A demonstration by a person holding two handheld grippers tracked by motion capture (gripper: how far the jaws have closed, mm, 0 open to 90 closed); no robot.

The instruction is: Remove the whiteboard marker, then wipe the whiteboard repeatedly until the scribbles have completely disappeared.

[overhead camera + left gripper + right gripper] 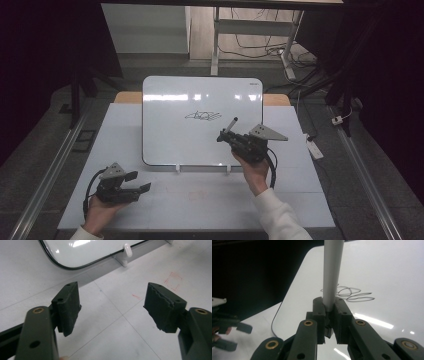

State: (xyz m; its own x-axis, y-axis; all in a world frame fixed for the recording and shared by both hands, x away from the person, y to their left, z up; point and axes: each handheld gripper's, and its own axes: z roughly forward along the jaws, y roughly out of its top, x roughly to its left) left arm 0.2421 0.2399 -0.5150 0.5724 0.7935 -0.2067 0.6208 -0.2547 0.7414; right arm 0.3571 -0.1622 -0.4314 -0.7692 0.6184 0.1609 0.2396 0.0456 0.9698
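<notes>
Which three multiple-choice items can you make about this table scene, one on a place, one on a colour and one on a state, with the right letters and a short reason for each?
1. Where does the black scribble lie?
A. on the white rectangular whiteboard
B. on the pale tabletop
C. on the floor

2. What colour are the faint square marks on the pale tabletop?
A. blue
B. green
C. red

3. In what state is the left gripper?
A. shut on a marker
B. open and holding nothing
C. shut on a cloth

Answers:
1 A: the lines sit near the board's middle.
2 C: the left gripper view shows them red.
3 B: its jaws stand wide apart, while the right gripper clamps the grey-white marker.
</notes>
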